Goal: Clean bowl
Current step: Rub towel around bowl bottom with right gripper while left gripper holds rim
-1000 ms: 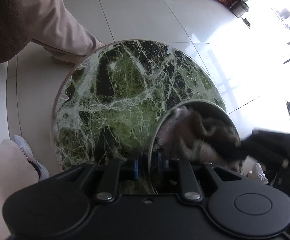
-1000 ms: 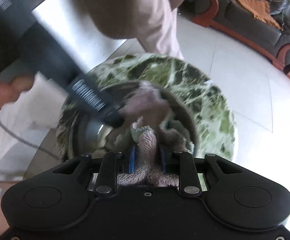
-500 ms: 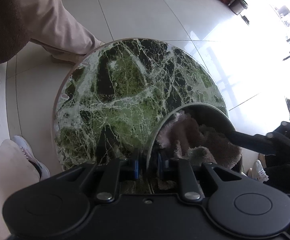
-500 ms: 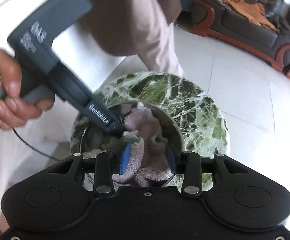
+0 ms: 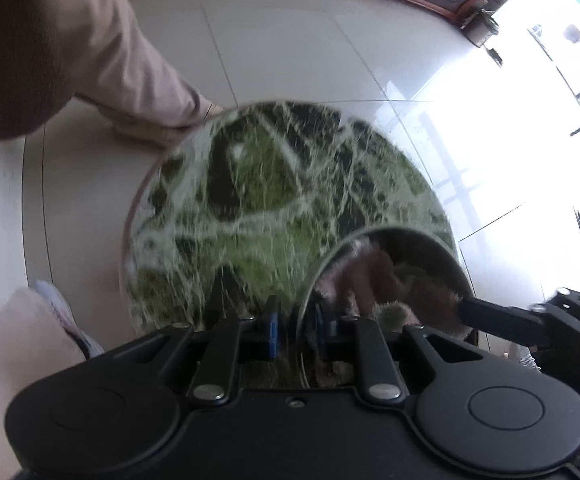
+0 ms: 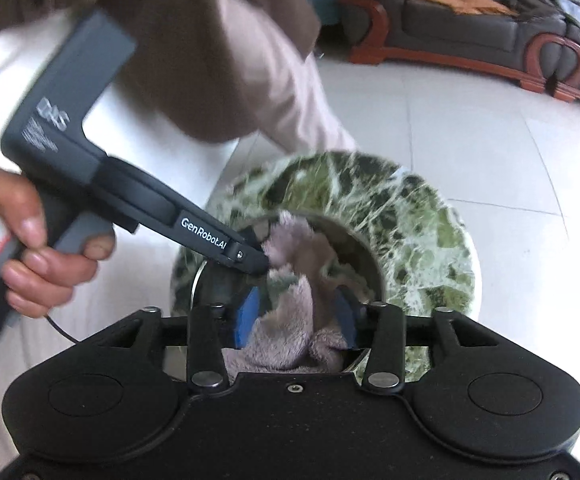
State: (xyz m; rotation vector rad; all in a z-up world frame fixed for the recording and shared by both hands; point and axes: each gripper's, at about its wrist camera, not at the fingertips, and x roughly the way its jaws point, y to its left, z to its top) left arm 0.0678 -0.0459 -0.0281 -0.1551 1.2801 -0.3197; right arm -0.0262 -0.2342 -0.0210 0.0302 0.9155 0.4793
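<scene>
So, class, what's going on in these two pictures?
A person is cleaning a metal bowl on a round green marble table with two handheld grippers. The left gripper is shut on the bowl's rim, steadying it. The right gripper has its jaws opening around a fluffy pinkish cloth that lies inside the bowl; the blue pads no longer seem to press it.
</scene>
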